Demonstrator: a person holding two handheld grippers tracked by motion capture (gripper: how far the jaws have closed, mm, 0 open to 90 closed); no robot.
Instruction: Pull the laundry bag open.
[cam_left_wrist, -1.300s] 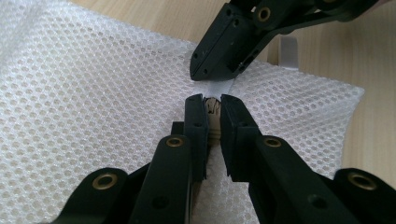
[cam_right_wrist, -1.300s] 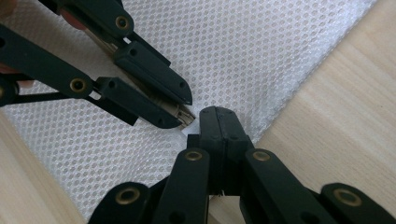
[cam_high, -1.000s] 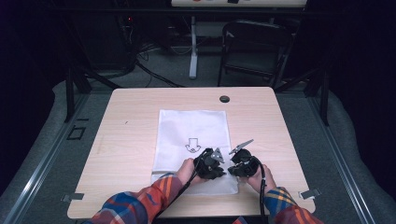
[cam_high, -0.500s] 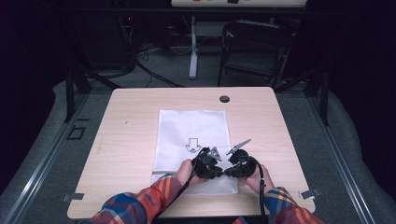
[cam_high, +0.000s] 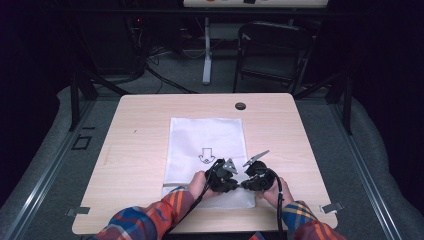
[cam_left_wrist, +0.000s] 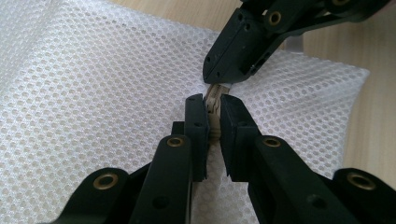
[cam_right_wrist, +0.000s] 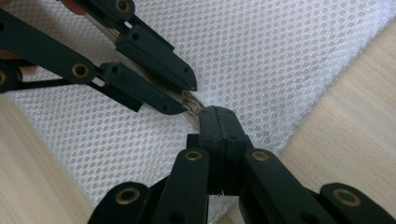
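A white mesh bag (cam_high: 207, 150) lies flat mid-table, reaching the near edge; the left gripper (cam_left_wrist: 212, 116) and right gripper (cam_right_wrist: 218, 122) both clamp its zipper (cam_left_wrist: 214, 100) there

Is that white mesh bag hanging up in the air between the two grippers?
No, the white mesh bag lies flat on the table, with both grippers pinching at its near end.
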